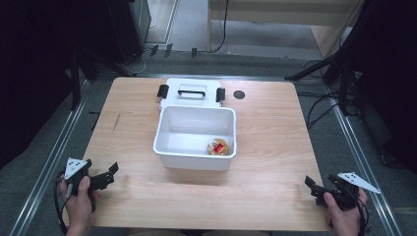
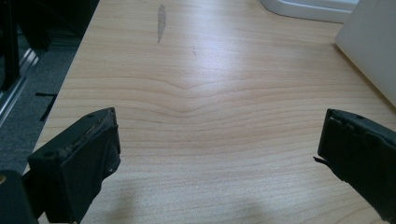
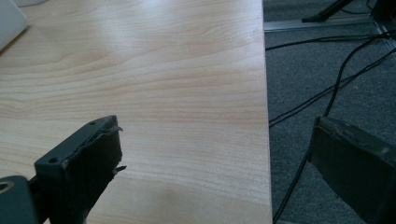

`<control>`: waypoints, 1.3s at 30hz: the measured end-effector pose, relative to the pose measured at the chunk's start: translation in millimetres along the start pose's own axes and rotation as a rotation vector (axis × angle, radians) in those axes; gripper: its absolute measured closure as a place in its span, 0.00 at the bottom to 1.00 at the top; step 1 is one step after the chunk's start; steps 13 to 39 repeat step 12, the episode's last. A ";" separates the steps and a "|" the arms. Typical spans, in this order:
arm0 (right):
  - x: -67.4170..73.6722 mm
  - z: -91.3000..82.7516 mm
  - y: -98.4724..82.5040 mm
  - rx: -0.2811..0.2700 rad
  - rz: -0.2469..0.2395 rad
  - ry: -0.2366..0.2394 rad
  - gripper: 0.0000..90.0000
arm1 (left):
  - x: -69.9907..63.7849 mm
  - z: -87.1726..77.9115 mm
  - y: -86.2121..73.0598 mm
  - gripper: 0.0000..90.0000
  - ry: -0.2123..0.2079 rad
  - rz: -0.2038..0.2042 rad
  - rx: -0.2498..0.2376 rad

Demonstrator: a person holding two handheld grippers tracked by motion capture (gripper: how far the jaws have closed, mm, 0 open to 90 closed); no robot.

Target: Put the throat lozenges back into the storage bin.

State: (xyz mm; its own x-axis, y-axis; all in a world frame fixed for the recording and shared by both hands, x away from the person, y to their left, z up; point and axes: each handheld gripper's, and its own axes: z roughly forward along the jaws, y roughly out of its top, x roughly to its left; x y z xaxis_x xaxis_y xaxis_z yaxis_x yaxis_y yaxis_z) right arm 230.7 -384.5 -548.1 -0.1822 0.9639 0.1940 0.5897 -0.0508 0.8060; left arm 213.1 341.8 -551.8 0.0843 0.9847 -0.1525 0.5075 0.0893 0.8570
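A white plastic bin (image 1: 195, 137) stands open in the middle of the wooden table (image 1: 275, 147), with a small gold and red object (image 1: 217, 146) lying in its near right corner. Its white lid (image 1: 192, 93) with black latches lies flat just behind it. My left gripper (image 1: 110, 173) rests open at the table's near left corner, nothing between its jaws. In the left gripper view the bin's wall (image 2: 373, 51) shows at the right. My right gripper (image 1: 314, 189) is open near the near right corner, jaws empty. Its own view looks along the table's right edge (image 3: 265, 116).
A small dark round mark (image 1: 239, 94) sits on the table right of the lid. A grey smear (image 2: 161, 21) marks the wood at the far left. Cables (image 3: 327, 88) trail over the grey floor beyond the right edge. Dark stands and equipment flank both sides.
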 end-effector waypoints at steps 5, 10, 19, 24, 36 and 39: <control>2.5 2.5 0.5 0.025 -0.017 -0.021 0.03 | -0.7 0.0 -0.1 0.00 0.001 0.007 0.002; 4.5 3.6 0.5 0.044 -0.029 -0.031 0.03 | 0.2 0.2 0.1 0.00 -0.001 0.001 0.003; 4.1 3.7 0.6 0.047 -0.027 -0.028 0.03 | 0.2 0.3 0.0 0.00 -0.001 -0.002 0.003; 4.1 3.7 0.6 0.047 -0.027 -0.028 0.03 | 0.2 0.3 0.0 0.00 -0.001 -0.002 0.003; 4.1 3.7 0.6 0.047 -0.027 -0.028 0.03 | 0.2 0.3 0.0 0.00 -0.001 -0.002 0.003; 4.1 3.7 0.6 0.047 -0.027 -0.028 0.03 | 0.2 0.3 0.0 0.00 -0.001 -0.002 0.003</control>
